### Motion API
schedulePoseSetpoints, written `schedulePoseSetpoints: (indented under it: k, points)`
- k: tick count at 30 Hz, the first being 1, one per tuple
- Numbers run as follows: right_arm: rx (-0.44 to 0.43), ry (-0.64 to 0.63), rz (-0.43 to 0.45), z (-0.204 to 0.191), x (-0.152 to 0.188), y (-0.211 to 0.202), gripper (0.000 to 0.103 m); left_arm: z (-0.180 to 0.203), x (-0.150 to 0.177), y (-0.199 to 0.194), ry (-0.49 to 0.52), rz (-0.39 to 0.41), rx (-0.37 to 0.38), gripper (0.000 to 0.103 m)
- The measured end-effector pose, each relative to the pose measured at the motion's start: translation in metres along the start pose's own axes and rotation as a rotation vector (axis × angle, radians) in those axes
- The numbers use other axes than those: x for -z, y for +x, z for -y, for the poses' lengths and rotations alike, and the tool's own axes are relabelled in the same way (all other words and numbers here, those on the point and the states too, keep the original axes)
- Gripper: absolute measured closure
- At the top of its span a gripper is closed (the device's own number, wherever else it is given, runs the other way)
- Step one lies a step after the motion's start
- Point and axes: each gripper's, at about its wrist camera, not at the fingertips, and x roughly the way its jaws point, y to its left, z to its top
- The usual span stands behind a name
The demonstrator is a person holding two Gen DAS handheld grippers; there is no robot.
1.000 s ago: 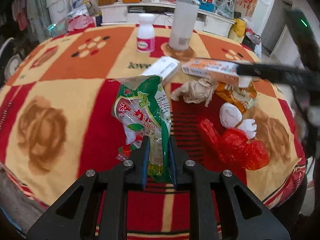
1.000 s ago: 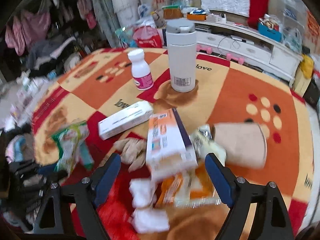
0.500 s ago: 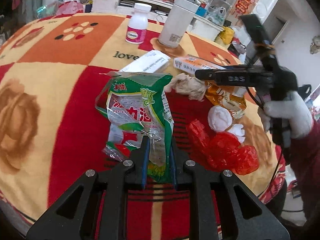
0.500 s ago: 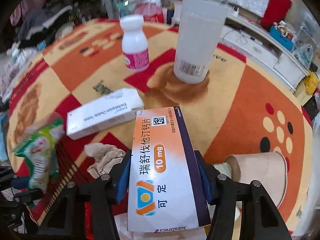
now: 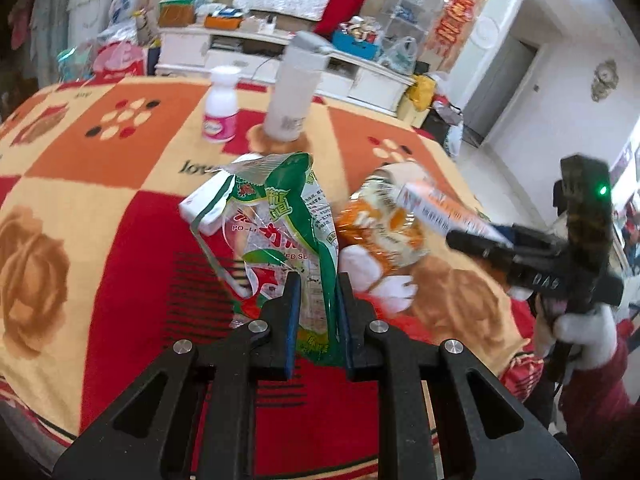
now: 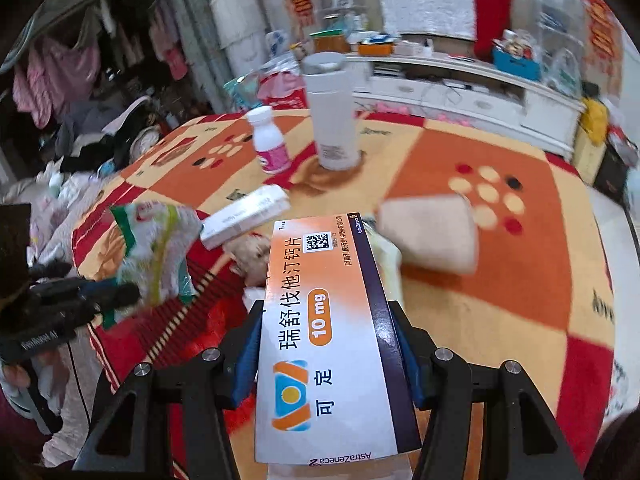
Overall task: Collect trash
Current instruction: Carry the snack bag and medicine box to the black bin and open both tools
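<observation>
My left gripper [image 5: 318, 284] is shut on a green and white snack wrapper [image 5: 280, 224] and holds it above the table. It also shows in the right wrist view [image 6: 154, 248]. My right gripper [image 6: 326, 312] is shut on an orange and white medicine box [image 6: 324, 332], lifted off the table; the box shows in the left wrist view [image 5: 444, 210]. An orange snack bag [image 5: 380, 224], white tissue balls [image 5: 384, 284], a crumpled brown tissue [image 6: 250, 252] and a paper cup [image 6: 432, 232] lying on its side are on the table.
A white tumbler [image 6: 332, 120], a pink-labelled white bottle [image 6: 270, 146] and a long white box [image 6: 244, 216] stand or lie on the red and orange tablecloth [image 6: 500, 280]. A white cabinet [image 6: 460, 88] stands behind the table.
My right gripper closed on the medicine box and lifted it off the table. My left gripper raised the wrapper higher.
</observation>
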Motion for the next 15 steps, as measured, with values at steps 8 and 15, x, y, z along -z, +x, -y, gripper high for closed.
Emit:
schedulePoseSetpoints:
  k: [8, 15]
  points:
    - [0.046, 0.073, 0.005, 0.031, 0.037, -0.024, 0.047, 0.064, -0.004, 0.012, 0.096, -0.009, 0.038, 0.089]
    - [0.096, 0.135, 0.05, 0.064, 0.056, -0.056, 0.047, 0.121, -0.011, 0.025, 0.181, -0.015, 0.098, 0.089]
